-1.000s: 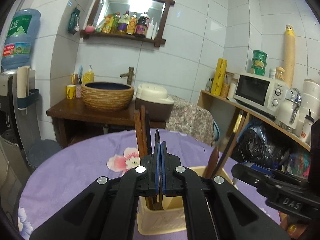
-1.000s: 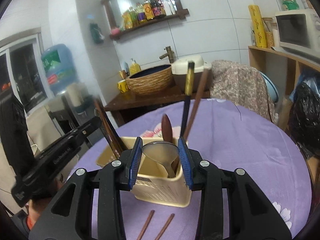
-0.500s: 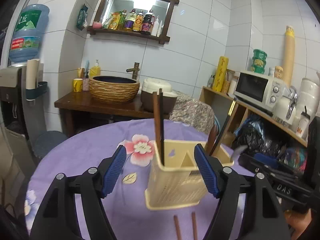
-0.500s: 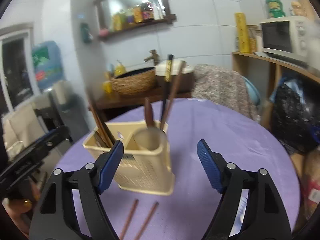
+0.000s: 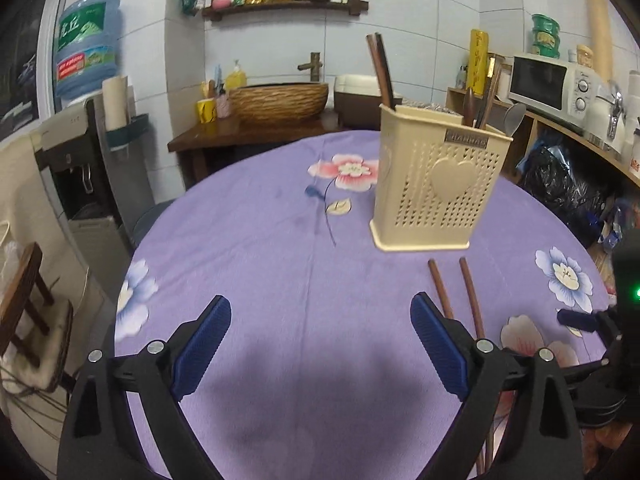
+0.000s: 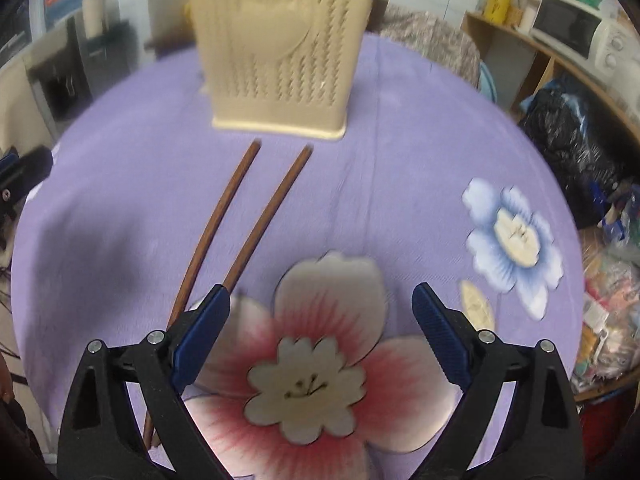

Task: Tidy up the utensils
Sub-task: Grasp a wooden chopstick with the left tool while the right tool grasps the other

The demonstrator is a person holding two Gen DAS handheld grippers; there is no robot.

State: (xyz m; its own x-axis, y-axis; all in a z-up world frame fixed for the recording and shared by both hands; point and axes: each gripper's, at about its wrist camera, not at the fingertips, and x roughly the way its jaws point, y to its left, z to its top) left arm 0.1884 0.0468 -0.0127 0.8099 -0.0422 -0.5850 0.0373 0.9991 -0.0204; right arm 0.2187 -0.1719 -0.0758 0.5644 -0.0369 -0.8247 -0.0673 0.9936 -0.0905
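The left gripper [image 5: 320, 322] hangs over the desk [image 5: 256, 248], its jaws spread wide after just opening, with nothing between them but purple flowered cloth; ahead of the jaws and to their right stands the cream utensil holder [image 5: 438, 184], upright on the cloth, perforated, with a raised heart on its near face; a pair of brown chopsticks [image 5: 380, 70] rises from its left compartment, and a dark spoon handle, two more sticks and a metal spoon [image 5: 514, 118] show at its right end, though which compartment each sits in I cannot tell; between the holder and the right jaw lie two loose chopsticks [image 5: 456, 292], side by side and apart, their far ends just short of the holder's base, their near ends running behind the right jaw.

The right gripper [image 6: 320, 300] points steeply down at the desk [image 6: 420, 128], jaws likewise wide after just opening and gripping nothing; a pink flower print lies between them; the two loose chopsticks [image 6: 248, 220] lie ahead and to the left, their near ends hidden behind the left jaw; the utensil holder [image 6: 280, 52] stands straight ahead beyond them, blurred.
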